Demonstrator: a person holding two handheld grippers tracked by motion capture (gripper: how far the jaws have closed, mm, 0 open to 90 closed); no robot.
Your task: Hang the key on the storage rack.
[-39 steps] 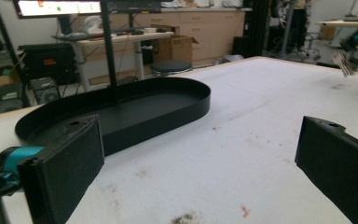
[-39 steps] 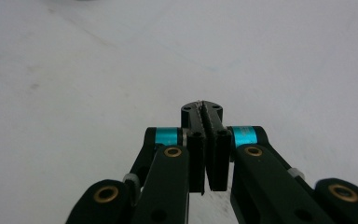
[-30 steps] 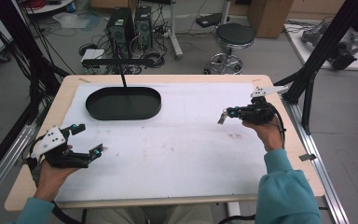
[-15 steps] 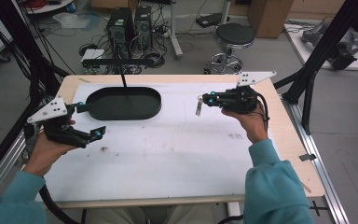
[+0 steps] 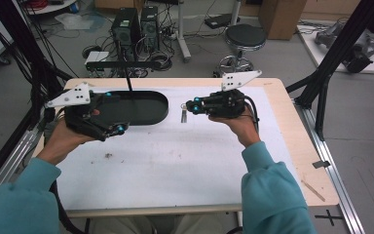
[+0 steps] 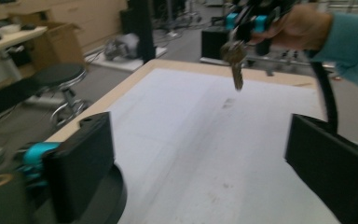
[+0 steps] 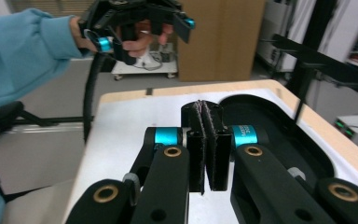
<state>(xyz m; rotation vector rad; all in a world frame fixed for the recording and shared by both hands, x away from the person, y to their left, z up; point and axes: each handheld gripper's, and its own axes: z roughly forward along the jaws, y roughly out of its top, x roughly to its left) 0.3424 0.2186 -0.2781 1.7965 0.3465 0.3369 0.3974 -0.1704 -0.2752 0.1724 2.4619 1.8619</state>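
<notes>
Now the right gripper, middle of the high view, has its fingers clamped on a key dangling above the white worktop. Left gripper, fingers wide but just closing slightly on nothing, hovers over the black tray.

A small dull-metal key hangs blade-down, clear of the white table mat, pinched at its rounded head. It dangles just right of the black oval tray, which lies flat at the table's far left.
</notes>
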